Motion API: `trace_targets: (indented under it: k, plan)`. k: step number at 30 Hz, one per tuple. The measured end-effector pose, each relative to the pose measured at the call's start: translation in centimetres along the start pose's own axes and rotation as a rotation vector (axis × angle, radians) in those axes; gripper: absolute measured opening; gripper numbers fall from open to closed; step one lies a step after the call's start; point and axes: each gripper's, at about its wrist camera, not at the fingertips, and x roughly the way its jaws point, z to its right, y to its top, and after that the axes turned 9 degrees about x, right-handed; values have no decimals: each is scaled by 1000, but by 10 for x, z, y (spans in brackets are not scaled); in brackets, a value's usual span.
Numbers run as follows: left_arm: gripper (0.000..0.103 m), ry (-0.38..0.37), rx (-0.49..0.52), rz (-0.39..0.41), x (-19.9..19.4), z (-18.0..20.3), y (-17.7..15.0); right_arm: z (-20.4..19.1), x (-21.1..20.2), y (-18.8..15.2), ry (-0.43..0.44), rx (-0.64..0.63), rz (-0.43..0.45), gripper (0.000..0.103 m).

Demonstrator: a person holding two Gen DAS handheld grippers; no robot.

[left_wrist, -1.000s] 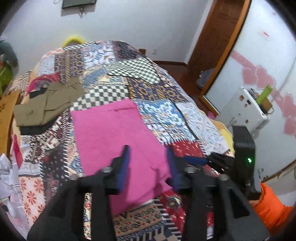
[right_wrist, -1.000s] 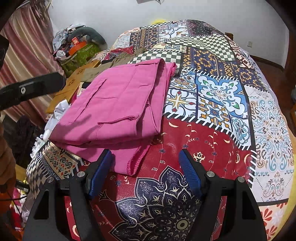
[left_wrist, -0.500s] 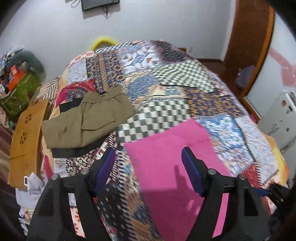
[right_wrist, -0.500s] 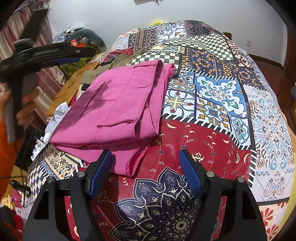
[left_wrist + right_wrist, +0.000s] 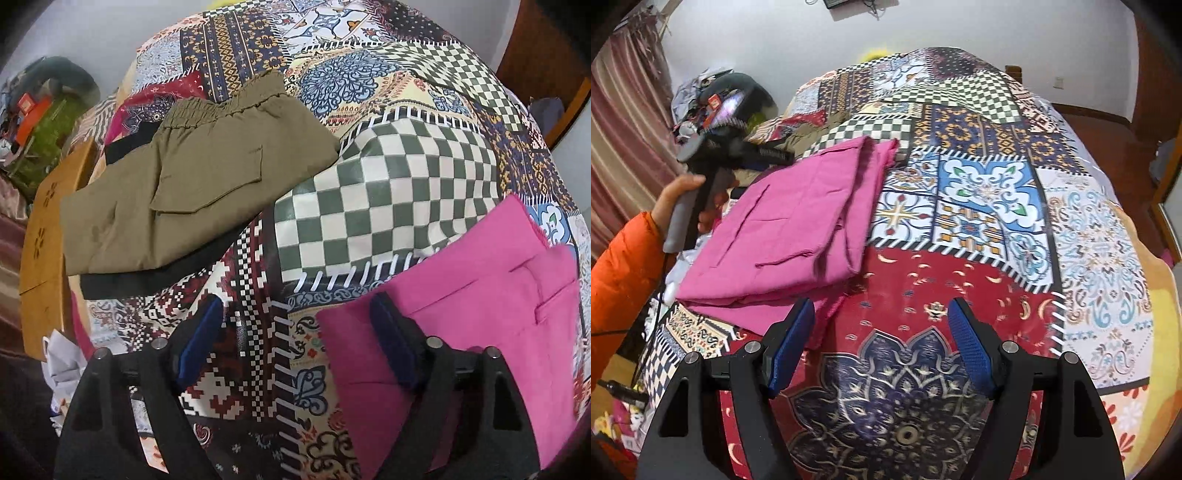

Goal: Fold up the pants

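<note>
magenta pants (image 5: 783,229), olive-green pants (image 5: 192,177) over a black garment (image 5: 147,280), patchwork bedspread (image 5: 960,206) of checks, florals, paisley; orange sleeve (image 5: 620,266).

A bed covered by a glossy patchwork-print bedspread (image 5: 979,206) of checks, florals and medallions fills the room. Behind it stands a plain white wall (image 5: 923,26) with a dark screen (image 5: 838,3) mounted high. Striped pinkish curtains (image 5: 624,110) hang at the left, beside a cluttered heap (image 5: 713,99). A brown wooden door frame (image 5: 1160,74) stands right; a light wooden board (image 5: 40,236) lies beside the bed.
</note>
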Motion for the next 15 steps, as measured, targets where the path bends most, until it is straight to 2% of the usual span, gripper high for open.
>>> trace_targets:
  k: [1, 5, 10, 15]
  plan:
    - [90, 9, -5, 7, -2, -2, -4, 2, -1, 1, -6, 2, 2, 71]
    - [90, 12, -5, -17, -12, -12, -24, 5, -7, 3, -30, 5, 26, 71]
    - [92, 33, -13, -26, -37, -24, -62, 5, -17, 6, -16, 22, 71, 71]
    - [92, -4, -21, -36, -62, -26, -104, -1, -19, 5, -9, 22, 88, 71]
